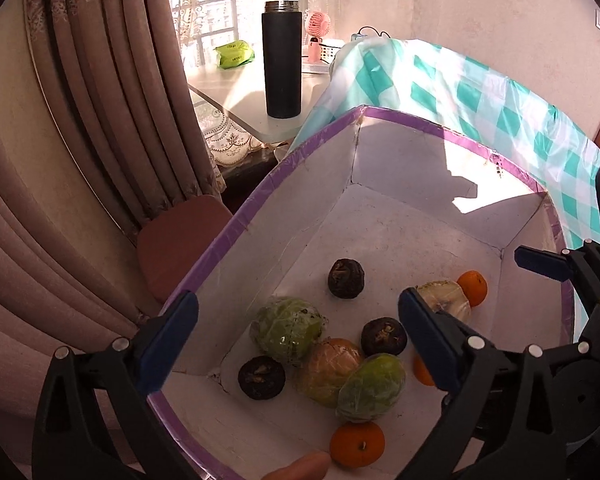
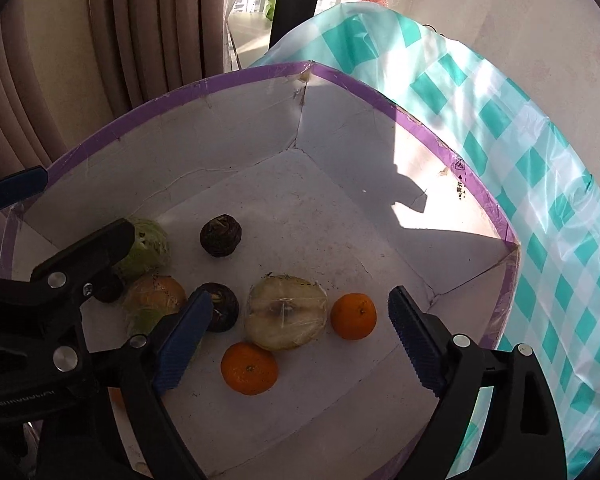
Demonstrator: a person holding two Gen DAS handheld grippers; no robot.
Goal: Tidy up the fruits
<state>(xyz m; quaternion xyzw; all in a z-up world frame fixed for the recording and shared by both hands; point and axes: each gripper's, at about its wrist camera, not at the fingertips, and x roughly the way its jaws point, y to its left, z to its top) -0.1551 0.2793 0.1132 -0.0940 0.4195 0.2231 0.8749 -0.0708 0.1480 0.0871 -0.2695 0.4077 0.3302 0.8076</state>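
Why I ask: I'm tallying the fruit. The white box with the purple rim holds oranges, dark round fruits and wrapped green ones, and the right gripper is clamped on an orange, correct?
One thing is off: the right gripper is open and holds nothing. In the right wrist view an orange lies loose on the floor of the box between the spread fingers. The rest stands.

Right tongs (image 2: 300, 340) gape empty above wrapped half-apple (image 2: 286, 312) in box (image 2: 256, 76).
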